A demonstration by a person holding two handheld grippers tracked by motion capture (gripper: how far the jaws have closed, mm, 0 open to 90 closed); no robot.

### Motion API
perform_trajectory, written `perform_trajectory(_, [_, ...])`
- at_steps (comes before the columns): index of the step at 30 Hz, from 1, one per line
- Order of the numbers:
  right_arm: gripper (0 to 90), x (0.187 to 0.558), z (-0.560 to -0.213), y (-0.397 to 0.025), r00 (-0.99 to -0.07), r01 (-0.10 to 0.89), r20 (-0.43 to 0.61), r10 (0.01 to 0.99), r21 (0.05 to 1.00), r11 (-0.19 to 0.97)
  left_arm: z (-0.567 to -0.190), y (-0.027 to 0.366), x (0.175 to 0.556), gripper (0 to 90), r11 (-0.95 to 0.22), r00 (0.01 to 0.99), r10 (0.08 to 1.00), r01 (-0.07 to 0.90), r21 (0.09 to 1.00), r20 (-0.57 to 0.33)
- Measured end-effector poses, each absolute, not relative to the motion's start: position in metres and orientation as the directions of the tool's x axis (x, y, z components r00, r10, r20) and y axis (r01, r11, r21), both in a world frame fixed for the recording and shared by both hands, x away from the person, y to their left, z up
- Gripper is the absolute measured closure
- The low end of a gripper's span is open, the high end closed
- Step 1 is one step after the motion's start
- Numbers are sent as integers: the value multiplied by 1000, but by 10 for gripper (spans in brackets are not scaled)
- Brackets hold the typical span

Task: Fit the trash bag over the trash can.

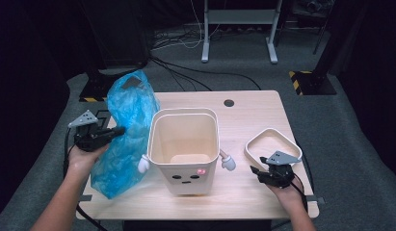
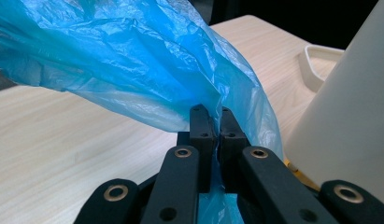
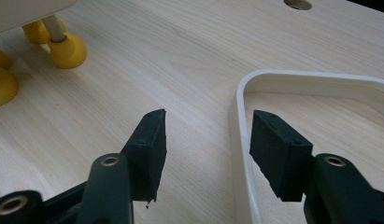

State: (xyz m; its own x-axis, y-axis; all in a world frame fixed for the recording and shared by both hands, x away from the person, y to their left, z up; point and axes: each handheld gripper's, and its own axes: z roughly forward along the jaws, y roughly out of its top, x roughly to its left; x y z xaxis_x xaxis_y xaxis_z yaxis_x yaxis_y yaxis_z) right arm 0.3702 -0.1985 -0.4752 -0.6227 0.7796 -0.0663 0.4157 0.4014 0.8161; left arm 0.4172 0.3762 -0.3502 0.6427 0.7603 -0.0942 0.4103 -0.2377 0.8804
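Observation:
A cream bin (image 1: 186,144) with a drawn face and small white hands stands open in the middle of the table. A blue plastic bag (image 1: 125,130) hangs beside the bin's left wall. My left gripper (image 1: 120,130) is shut on the bag, and the left gripper view shows the film (image 2: 133,60) pinched between the closed jaws (image 2: 216,122). A cream ring-shaped rim (image 1: 272,139) lies flat at the right. My right gripper (image 1: 256,169) is open just in front of it. In the right gripper view its jaws (image 3: 206,135) straddle the rim's near-left edge (image 3: 241,140) without touching.
The bin's yellow feet (image 3: 66,49) rest on the light wooden table (image 1: 253,115), which has a round cable hole (image 1: 229,102) at the back. The bin wall (image 2: 348,116) stands close to the right of my left gripper. Dark floor, cables and a stand lie beyond the table.

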Motion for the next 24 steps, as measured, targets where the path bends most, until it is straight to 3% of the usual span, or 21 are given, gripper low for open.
perform_trajectory(24, [448,370,-475,-199,-622,418,-64,781,816,399,-318,360,410,875,-215,697,709,363,906,-111])
